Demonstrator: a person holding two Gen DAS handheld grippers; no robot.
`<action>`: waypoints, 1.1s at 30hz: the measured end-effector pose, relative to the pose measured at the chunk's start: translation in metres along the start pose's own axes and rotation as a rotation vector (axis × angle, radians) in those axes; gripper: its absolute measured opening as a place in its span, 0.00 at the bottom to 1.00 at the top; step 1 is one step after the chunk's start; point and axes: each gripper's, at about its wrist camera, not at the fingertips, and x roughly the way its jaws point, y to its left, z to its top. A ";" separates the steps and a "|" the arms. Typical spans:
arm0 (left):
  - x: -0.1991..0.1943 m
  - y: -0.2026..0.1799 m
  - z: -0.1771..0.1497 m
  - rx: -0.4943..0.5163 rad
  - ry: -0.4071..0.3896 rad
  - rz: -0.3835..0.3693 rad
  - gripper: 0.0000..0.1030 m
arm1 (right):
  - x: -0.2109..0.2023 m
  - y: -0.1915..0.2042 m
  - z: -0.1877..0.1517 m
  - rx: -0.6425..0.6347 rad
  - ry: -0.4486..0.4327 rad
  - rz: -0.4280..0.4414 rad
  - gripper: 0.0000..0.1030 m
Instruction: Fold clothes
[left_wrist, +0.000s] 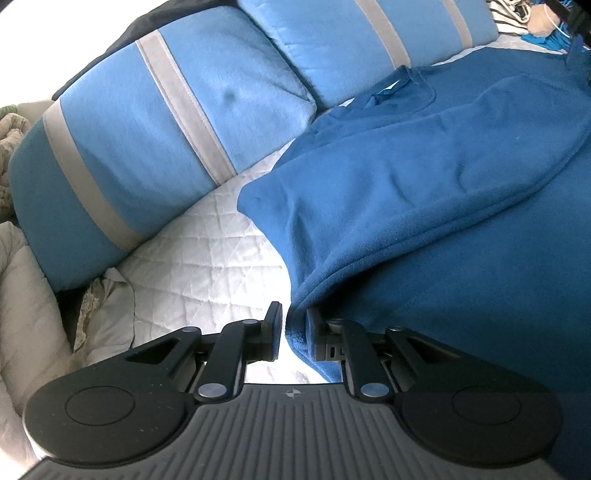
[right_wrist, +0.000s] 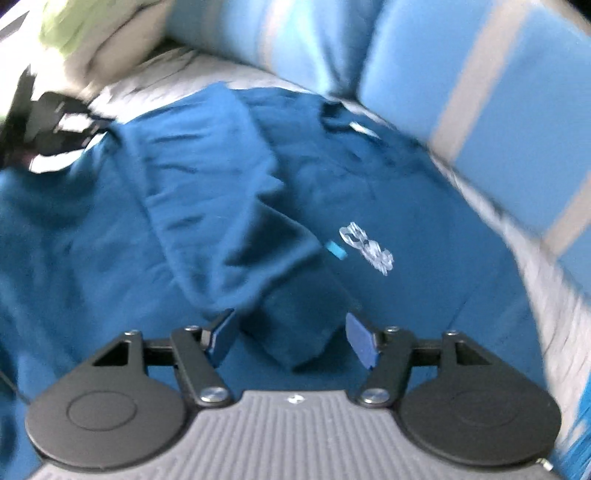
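Blue sweatshirt (left_wrist: 424, 177) on white quilted bedcover (left_wrist: 207, 251); striped blue pillows (left_wrist: 147, 122) upper left. Left gripper (left_wrist: 291, 332) pinches its hem. Right gripper (right_wrist: 291, 332) spread, empty.

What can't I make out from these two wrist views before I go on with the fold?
- Left wrist view: the left gripper is closed on the blue sweatshirt hem; the cloth covers its right pad, so grip depth is unclear.
- Right wrist view: motion blur smears the whole frame; the white print is unreadable.
- Right wrist view: the open right gripper straddles the sleeve cuff; contact cannot be told.
- Both views: the sweatshirt's bottom runs off frame.
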 end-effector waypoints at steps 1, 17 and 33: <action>0.000 0.000 0.000 0.001 0.002 -0.001 0.15 | 0.005 -0.003 -0.003 0.011 0.007 0.009 0.72; -0.006 0.003 -0.002 -0.002 0.000 -0.014 0.15 | 0.013 -0.007 -0.017 0.024 0.021 0.032 0.09; -0.031 0.017 0.004 0.017 0.063 0.026 0.36 | -0.028 0.015 -0.042 -0.102 0.123 -0.158 0.76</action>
